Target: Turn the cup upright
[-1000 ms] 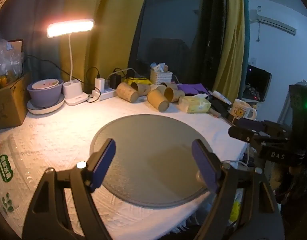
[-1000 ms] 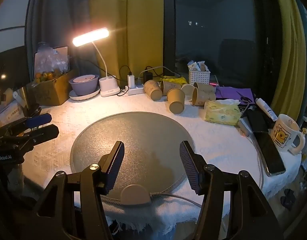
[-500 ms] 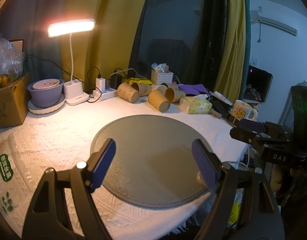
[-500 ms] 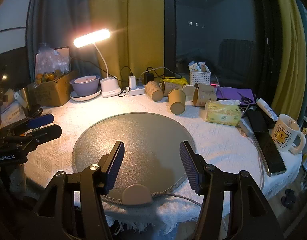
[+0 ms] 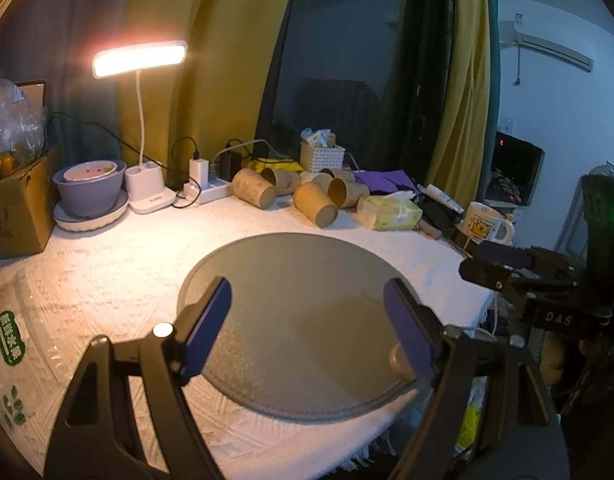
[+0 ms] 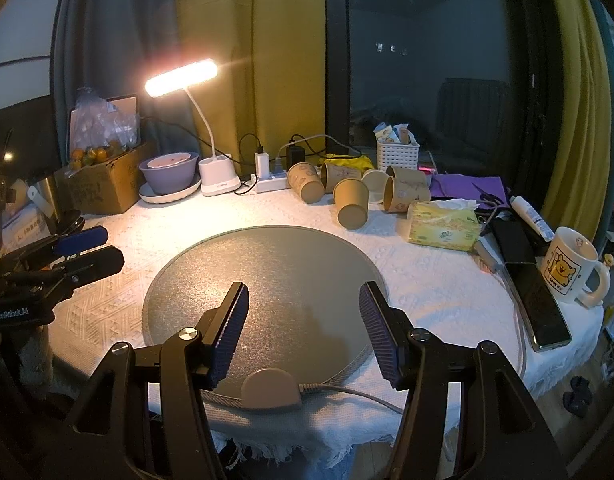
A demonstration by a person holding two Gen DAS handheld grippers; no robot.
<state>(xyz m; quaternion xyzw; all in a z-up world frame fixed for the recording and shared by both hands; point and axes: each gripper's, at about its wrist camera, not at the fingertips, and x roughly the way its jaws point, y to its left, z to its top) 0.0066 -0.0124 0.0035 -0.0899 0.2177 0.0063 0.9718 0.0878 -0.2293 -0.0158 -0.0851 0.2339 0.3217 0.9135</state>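
Both wrist views barely shifted since earlier frames; scene drifted slightly, nothing displaced. Left gripper hovered over round grey mat, jaws wide apart, nothing held. Right gripper same: jaws spread, empty, mat's cable puck just below fingers. Paper cups lay on sides in cluster well ahead of both grippers, beyond mat, beside tissue pack. Desk lamp lit, ahead-left.

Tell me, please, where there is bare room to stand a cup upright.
The round grey mat is bare. The white cloth between it and the lamp base is also free. The back is crowded with tipped paper cups, and the tissue pack and phone fill the right.
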